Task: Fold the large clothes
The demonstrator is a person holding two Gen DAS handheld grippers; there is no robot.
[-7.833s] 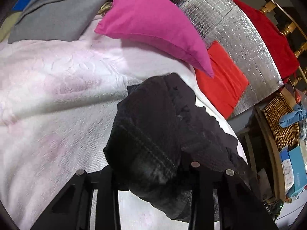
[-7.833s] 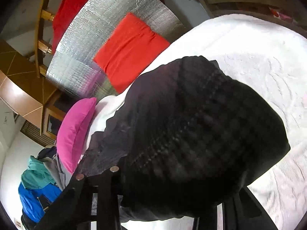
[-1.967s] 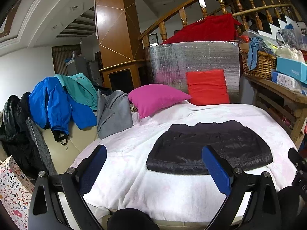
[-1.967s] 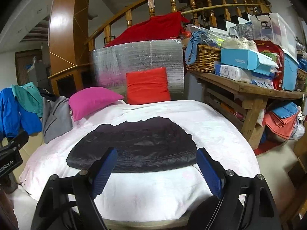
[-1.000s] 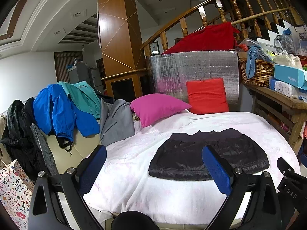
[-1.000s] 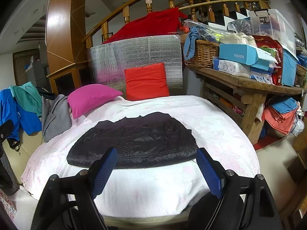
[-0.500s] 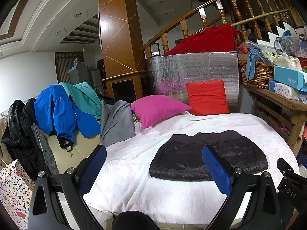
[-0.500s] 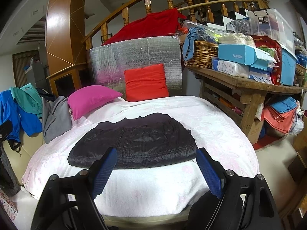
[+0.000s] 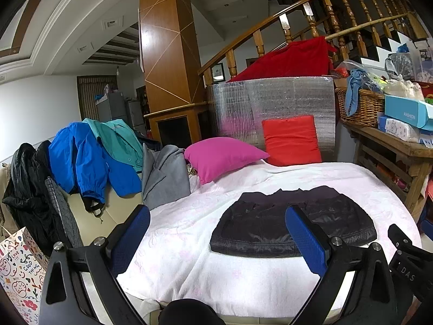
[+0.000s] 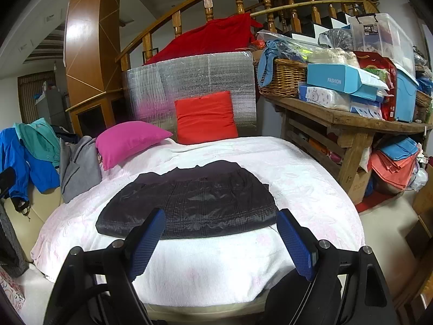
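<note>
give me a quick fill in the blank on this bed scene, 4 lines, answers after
1. The dark jacket lies folded flat on the ___ blanket.
2. The pillow left of the red cushion is ___.
3. The jaws of the right hand-held gripper are ___, with nothing held.
4. The wicker basket sits on the ___ table.

Missing words: white; pink; open; wooden
</note>
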